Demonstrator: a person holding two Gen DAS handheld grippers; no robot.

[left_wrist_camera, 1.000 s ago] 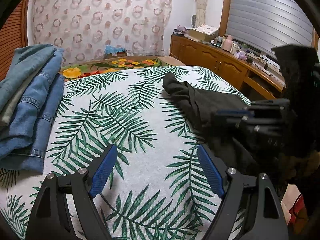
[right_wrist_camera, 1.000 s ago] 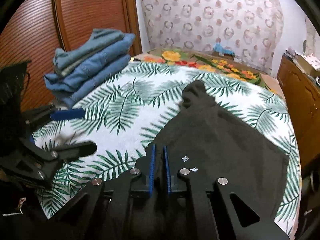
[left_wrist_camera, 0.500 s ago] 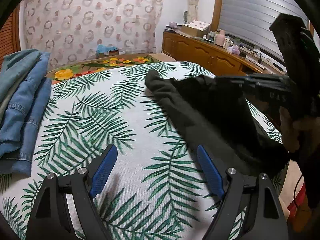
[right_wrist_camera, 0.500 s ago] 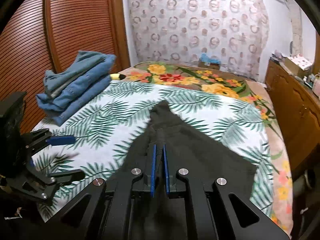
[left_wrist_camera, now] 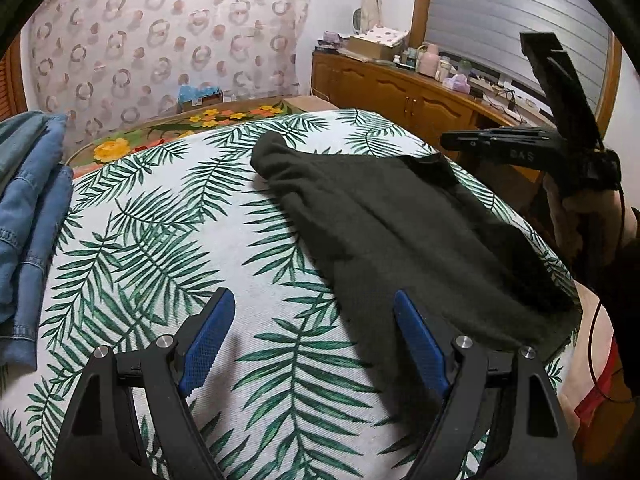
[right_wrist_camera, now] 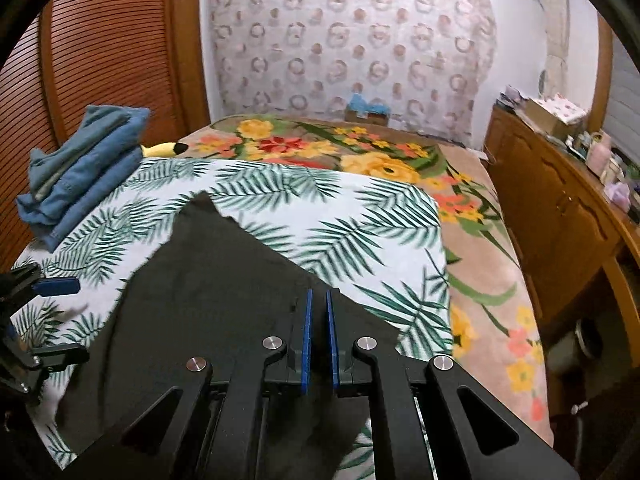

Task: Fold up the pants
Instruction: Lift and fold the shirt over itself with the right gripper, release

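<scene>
Dark olive pants [left_wrist_camera: 404, 236] lie spread on the palm-leaf sheet, running from the bed's middle to its right front corner. My left gripper [left_wrist_camera: 316, 340] is open and empty, low over the sheet with its right finger at the pants' near edge. My right gripper [right_wrist_camera: 318, 324] is shut with a narrow gap and hovers above the pants [right_wrist_camera: 224, 292]; no cloth shows between its pads. It shows raised at the right in the left wrist view [left_wrist_camera: 448, 140]. The left gripper shows at the left edge of the right wrist view [right_wrist_camera: 60, 316].
A stack of folded blue jeans [left_wrist_camera: 28, 208] sits on the bed's left side [right_wrist_camera: 80, 172]. A floral blanket [right_wrist_camera: 360, 156] covers the far end. A wooden cabinet [left_wrist_camera: 404, 92] with clutter stands along the right. A slatted wooden door [right_wrist_camera: 104, 48] is at the left.
My right gripper has risen and drawn back from the pants, which now lie flatter and more spread. My left gripper has shifted slightly towards the pants and stayed open.
</scene>
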